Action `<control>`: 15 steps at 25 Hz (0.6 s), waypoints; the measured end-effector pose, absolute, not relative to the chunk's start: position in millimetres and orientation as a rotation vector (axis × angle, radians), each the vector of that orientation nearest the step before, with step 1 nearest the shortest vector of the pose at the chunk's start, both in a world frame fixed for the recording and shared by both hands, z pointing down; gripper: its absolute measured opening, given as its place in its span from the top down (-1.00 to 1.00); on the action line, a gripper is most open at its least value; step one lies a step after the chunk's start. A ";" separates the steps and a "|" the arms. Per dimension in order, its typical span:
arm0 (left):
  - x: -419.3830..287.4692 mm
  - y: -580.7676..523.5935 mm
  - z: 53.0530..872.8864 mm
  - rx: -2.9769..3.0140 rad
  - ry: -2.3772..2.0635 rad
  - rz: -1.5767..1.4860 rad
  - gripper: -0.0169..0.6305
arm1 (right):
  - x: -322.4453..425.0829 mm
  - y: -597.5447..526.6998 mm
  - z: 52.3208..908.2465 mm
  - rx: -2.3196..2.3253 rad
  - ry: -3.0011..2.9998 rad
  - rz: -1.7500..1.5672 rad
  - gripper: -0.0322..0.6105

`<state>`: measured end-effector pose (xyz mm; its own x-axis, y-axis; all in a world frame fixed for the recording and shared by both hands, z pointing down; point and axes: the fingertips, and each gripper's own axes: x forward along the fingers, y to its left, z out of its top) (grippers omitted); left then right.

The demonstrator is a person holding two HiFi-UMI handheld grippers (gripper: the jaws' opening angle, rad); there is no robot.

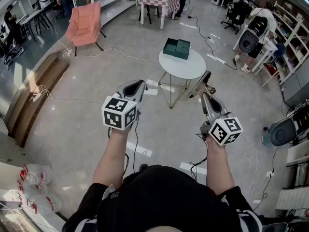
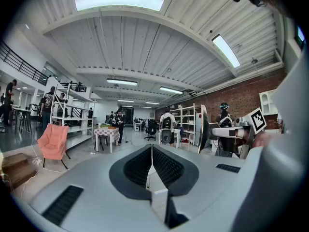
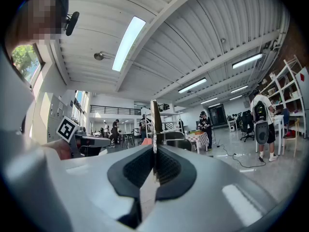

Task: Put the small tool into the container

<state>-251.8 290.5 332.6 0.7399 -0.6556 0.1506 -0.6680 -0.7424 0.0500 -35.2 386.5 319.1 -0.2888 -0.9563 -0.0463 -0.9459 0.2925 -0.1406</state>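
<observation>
A dark green container (image 1: 176,48) sits on a small round white table (image 1: 186,67) ahead of me. My right gripper (image 1: 203,94) is held in the air near the table's front right rim, shut on a thin flat small tool (image 1: 200,83) that sticks out past its jaws. The right gripper view shows that tool (image 3: 155,117) as a narrow blade standing up between the closed pads. Further left, off the table, my left gripper (image 1: 141,85) hovers over the floor. In the left gripper view its jaws (image 2: 151,159) meet with nothing between them.
An orange chair (image 1: 86,23) stands at the back left, and a table with a checkered cloth (image 1: 159,1) stands behind the round table. Cables trail over the floor (image 1: 212,47). A person (image 1: 258,30) bends at shelves on the right. Wooden steps (image 1: 36,88) lie left.
</observation>
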 end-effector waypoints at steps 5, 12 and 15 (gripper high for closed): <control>-265.3 286.1 331.4 2.851 -1.064 0.185 0.91 | -55.1 382.4 315.5 -1.751 2.407 -0.159 0.87; -272.5 284.7 350.6 2.817 -0.997 0.175 0.91 | -64.4 387.8 318.3 -1.732 2.376 -0.223 0.87; -272.3 285.4 357.5 2.821 -0.989 0.197 0.91 | -56.6 391.5 325.3 -1.768 2.345 -0.253 0.87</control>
<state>-272.3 285.4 357.5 0.7745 -0.6090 0.1712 -0.6281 -0.7725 0.0934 -56.6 391.5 325.3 -0.2687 -0.9618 -0.0514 -0.9288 0.2729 -0.2508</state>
